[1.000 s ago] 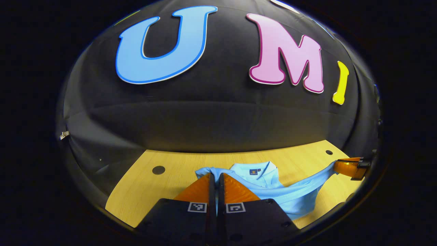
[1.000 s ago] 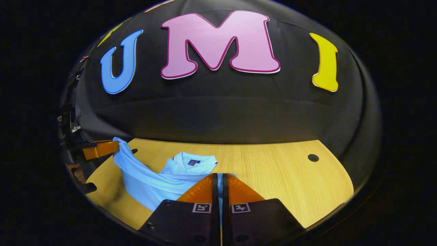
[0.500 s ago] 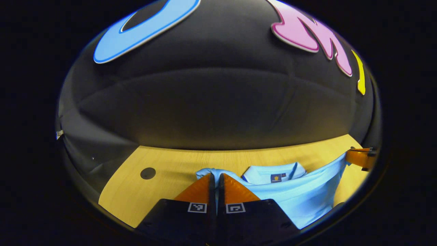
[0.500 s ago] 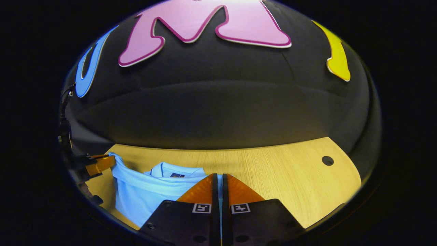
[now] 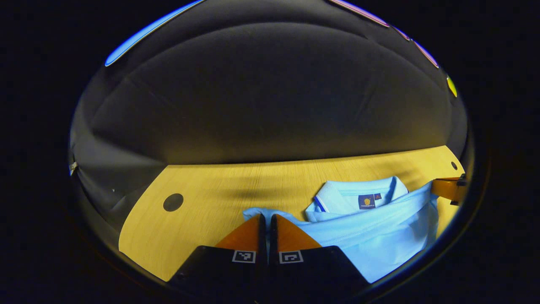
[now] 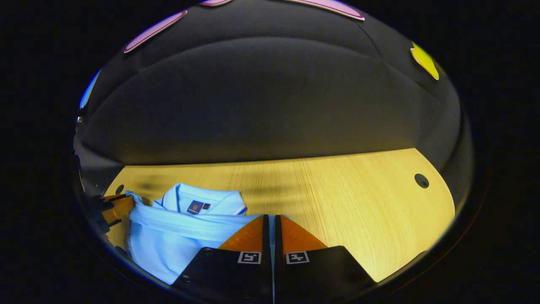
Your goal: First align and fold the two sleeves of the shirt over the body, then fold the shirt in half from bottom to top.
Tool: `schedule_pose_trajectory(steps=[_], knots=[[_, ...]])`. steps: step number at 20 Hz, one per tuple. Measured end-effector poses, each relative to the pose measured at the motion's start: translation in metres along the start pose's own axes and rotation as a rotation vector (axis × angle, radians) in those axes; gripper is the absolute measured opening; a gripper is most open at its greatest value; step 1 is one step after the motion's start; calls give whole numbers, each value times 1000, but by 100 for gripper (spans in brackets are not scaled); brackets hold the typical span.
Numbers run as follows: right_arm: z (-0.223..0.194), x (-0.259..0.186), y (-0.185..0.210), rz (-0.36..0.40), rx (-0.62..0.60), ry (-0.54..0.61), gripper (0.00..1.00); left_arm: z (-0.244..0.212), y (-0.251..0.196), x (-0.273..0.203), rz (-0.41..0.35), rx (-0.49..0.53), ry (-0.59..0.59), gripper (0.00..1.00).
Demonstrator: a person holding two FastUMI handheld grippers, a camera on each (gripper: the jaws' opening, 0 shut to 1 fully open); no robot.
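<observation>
Two tongs [image 5: 264, 219] [image 6: 270, 219] pinch one shirt [image 5: 379, 236].

Right gripper [image 6: 270, 217] clamped on light-blue polo shirt [image 6: 177, 232].
Folded edge lies across collar [image 6: 202, 202]; left gripper [image 6: 120, 207] pinches far-left corner; wooden table [image 6: 358, 211].

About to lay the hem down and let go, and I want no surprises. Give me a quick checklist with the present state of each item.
1. Left gripper pinching the shirt edge: ok, fabric sits between its closed fingers.
2. Right gripper pinching the other corner: ok, a strip of fabric shows between its fingers.
3. Folded edge level between the two grippers: ok, it runs as a fairly straight band.
4. Edge placement: ok, it lies just below the collar.
5. Sleeves tucked under the fold: cannot tell, covered by fabric.
6. Table around the shirt: ok, bare wood.
</observation>
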State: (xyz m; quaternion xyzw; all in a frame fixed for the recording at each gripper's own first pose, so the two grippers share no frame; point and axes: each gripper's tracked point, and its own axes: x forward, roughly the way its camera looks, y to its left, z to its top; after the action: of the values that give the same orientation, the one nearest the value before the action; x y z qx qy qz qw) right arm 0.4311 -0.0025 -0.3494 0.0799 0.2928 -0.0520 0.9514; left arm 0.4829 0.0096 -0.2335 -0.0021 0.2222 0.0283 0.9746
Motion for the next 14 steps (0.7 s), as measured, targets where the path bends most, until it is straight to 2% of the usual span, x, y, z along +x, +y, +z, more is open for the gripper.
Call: schedule_pose_trajectory(steps=[5, 6, 7, 8, 9, 10, 11, 12, 14], knots=[[-14, 8, -1, -5, 5, 39, 6, -8, 1, 2, -3, 9, 19, 6], [-16, 8, -2, -9, 11, 43, 7, -12, 1, 3, -3, 16, 34, 10], [-16, 10, -2, -16, 9, 41, 7, -15, 1, 3, -5, 20, 45, 6], [-14, 10, -3, -25, 1, 35, 6, -16, 1, 3, -5, 21, 48, 6], [-14, 9, -2, -27, -5, 33, 13, -16, 1, 4, -8, 20, 48, 8], [-15, 8, -2, -29, -5, 37, 11, -15, 1, 3, -7, 21, 47, 11], [-18, 10, -2, -30, -2, 44, 18, -16, 0, 3, -15, 22, 49, 19], [-20, 9, -4, -34, -1, 51, 21, -16, 0, 2, -13, 28, 51, 22], [-18, 8, -5, -36, 3, 49, 33, -17, 0, 0, -18, 26, 56, 40]])
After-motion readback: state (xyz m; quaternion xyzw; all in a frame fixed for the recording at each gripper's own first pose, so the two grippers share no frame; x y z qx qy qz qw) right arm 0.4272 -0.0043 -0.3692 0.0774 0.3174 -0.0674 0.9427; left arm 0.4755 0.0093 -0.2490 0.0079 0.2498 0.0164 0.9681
